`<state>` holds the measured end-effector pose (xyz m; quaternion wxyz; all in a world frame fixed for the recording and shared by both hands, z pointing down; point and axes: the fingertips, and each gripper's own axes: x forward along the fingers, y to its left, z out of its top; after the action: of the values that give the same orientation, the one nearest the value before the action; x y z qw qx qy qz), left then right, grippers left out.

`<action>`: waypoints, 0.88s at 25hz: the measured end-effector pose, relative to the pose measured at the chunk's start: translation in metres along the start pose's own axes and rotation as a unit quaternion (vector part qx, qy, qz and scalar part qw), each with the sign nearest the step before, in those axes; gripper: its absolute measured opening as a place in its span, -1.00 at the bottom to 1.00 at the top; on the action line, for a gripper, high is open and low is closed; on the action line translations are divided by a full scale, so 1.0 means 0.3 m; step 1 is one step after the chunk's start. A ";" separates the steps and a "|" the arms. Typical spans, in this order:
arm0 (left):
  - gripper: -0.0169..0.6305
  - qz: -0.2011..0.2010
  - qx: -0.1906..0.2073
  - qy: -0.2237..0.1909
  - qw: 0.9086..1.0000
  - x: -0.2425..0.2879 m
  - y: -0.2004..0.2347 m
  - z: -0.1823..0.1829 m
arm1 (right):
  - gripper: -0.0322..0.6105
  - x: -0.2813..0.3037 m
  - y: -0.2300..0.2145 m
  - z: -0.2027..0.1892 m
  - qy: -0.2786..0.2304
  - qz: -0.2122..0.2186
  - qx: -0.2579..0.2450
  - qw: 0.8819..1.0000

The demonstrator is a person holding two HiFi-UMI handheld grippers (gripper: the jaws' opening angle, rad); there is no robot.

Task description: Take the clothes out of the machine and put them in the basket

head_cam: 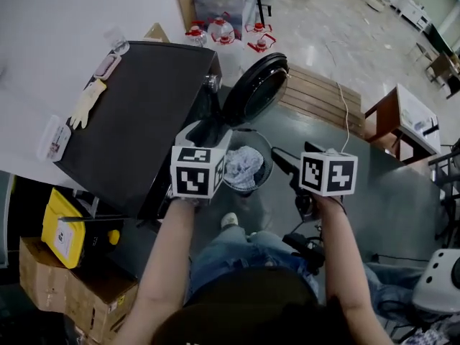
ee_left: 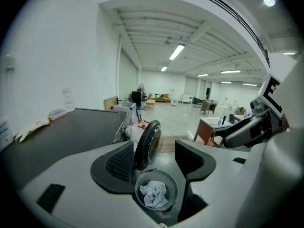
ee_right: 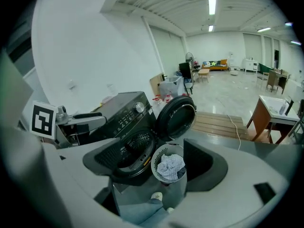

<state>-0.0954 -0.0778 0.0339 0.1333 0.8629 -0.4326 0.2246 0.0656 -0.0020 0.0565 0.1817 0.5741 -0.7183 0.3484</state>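
Black front-loading washing machine (head_cam: 136,113) at left, round door (head_cam: 255,88) swung open; round pale slatted basket (head_cam: 267,155) just beside its mouth (a short carry) holds the crumpled pale cloth (head_cam: 243,165); left gripper (ee_left: 154,161) and right gripper (ee_right: 164,161) hover nearer, jaws apart, empty; drum possibly emptied.

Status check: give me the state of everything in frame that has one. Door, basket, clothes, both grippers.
Machine door: open, swung wide.
Basket: upright on the floor in front of the machine.
Clothes: crumpled inside the basket.
Left gripper: jaws apart, empty.
Right gripper: jaws apart, empty.
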 end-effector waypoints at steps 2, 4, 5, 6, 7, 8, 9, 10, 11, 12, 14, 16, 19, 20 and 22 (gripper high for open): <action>-0.17 0.009 -0.004 -0.010 1.000 -0.039 -0.026 0.011 | 0.38 -0.046 -0.004 -0.007 -0.002 0.002 -0.017 1.000; -0.17 0.018 -0.008 -0.018 1.000 -0.080 -0.055 0.017 | 0.38 -0.095 -0.014 -0.020 -0.004 0.004 -0.030 1.000; -0.17 0.022 -0.011 -0.022 0.999 -0.101 -0.070 0.020 | 0.38 -0.120 -0.018 -0.026 -0.006 0.006 -0.033 0.999; -0.17 0.027 -0.013 -0.025 0.999 -0.121 -0.085 0.022 | 0.38 -0.146 -0.021 -0.032 -0.008 0.009 -0.035 0.999; -0.17 0.031 -0.016 -0.028 0.999 -0.142 -0.101 0.023 | 0.38 -0.171 -0.022 -0.036 -0.012 0.011 -0.037 0.999; -0.17 0.035 -0.016 -0.029 0.999 -0.163 -0.116 0.023 | 0.38 -0.193 -0.019 -0.039 -0.016 0.013 -0.040 0.999; -0.17 0.040 -0.015 -0.031 0.999 -0.185 -0.130 0.023 | 0.38 -0.213 -0.015 -0.043 -0.019 0.015 -0.043 0.999; -0.17 0.045 -0.012 -0.034 0.998 -0.208 -0.143 0.022 | 0.38 -0.230 -0.010 -0.049 -0.021 0.015 -0.047 0.999; -0.17 0.050 -0.008 -0.036 0.998 -0.232 -0.153 0.021 | 0.37 -0.244 -0.007 -0.057 -0.021 0.013 -0.052 0.998; -0.17 0.056 -0.004 -0.039 0.998 -0.257 -0.160 0.019 | 0.37 -0.257 -0.006 -0.066 -0.019 0.008 -0.058 0.998; -0.17 0.069 0.004 -0.048 0.996 -0.313 -0.166 0.017 | 0.36 -0.283 -0.004 -0.080 -0.019 0.001 -0.070 0.997; -0.17 0.087 0.012 -0.061 0.994 -0.373 -0.159 0.024 | 0.34 -0.313 0.010 -0.070 -0.032 0.006 -0.075 0.997; -0.17 0.113 0.019 -0.087 0.990 -0.460 -0.138 0.047 | 0.33 -0.362 0.048 -0.031 -0.062 0.017 -0.098 0.993; -0.16 0.118 0.021 -0.097 0.988 -0.484 -0.132 0.057 | 0.33 -0.377 0.059 -0.013 -0.072 0.014 -0.116 0.991; -0.12 0.121 0.022 -0.116 0.986 -0.520 -0.118 0.080 | 0.33 -0.409 0.081 0.030 -0.097 0.005 -0.148 0.984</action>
<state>-0.1421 0.0402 -0.0667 0.0348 0.8273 -0.5411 0.1468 0.0773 0.0797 -0.0379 0.1924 0.5685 -0.7791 0.1814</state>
